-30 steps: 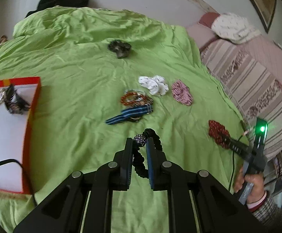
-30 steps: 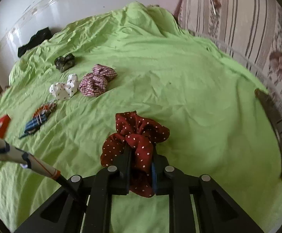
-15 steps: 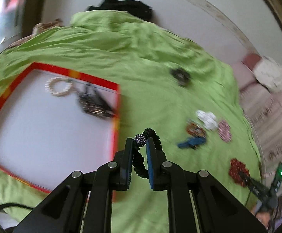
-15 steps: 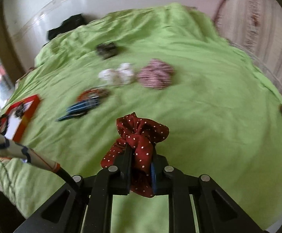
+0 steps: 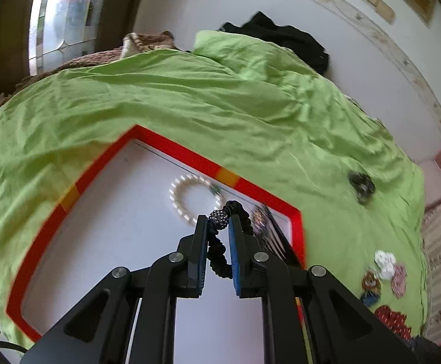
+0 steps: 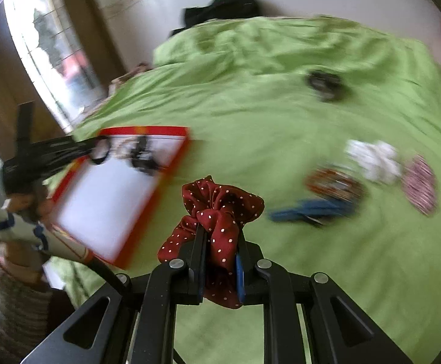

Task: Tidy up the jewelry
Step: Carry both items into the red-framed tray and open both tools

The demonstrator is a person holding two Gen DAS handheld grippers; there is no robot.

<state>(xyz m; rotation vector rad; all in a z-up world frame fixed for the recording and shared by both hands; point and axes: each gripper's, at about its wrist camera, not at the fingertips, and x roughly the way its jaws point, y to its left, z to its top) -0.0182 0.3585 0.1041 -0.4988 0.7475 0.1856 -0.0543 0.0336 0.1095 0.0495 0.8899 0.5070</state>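
The left gripper (image 5: 218, 223) angles down over the red-edged tray (image 5: 171, 147), clenched on a black bracelet (image 5: 220, 242) — the right gripper (image 6: 218, 236), tilted likewise, grasps a red dotted scrunchie (image 6: 220, 209).

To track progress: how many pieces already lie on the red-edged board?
2: a pearl bracelet near the board's far edge, and a dark blurred piece right of it. The left gripper may hide more.
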